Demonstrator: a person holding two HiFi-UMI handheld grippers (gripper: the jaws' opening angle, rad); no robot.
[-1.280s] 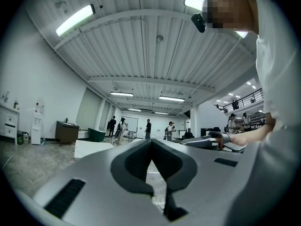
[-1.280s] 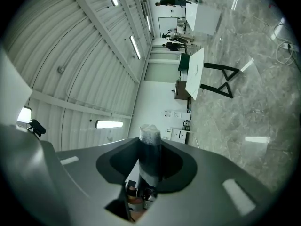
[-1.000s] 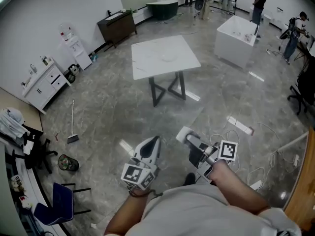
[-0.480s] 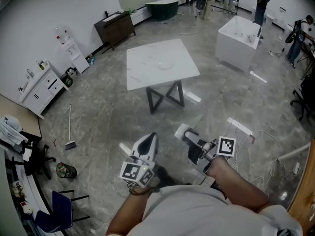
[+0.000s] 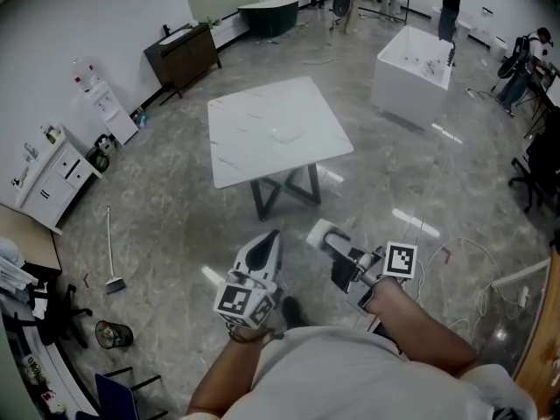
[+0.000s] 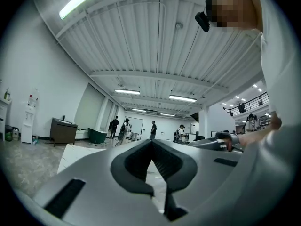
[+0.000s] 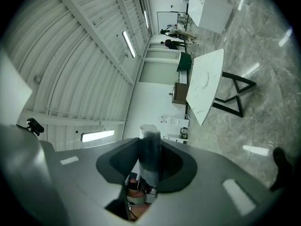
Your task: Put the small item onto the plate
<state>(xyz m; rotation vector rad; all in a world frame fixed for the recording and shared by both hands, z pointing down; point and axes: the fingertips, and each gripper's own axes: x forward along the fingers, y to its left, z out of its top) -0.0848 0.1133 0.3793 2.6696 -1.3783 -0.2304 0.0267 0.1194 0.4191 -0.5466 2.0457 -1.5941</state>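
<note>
Two grippers hang low in front of us over the grey marbled floor, well short of the white square table [image 5: 249, 143]. We judge this to be the carrying step. The right gripper [image 5: 325, 237] has its jaws part-way closed on the small item [image 7: 151, 154], a pale grey stub that stands upright between the pads. The left gripper [image 5: 271, 239] has its jaws brought together on nothing.

On the tabletop we make out a faint round outline, which looks like a clear plate [image 5: 287, 134], though it is too small to be sure. The item is well apart from it. Next, we would need to walk up to the table, bring the right gripper above the plate, lower it until the item rests there, and only then ease the jaws apart.
</note>
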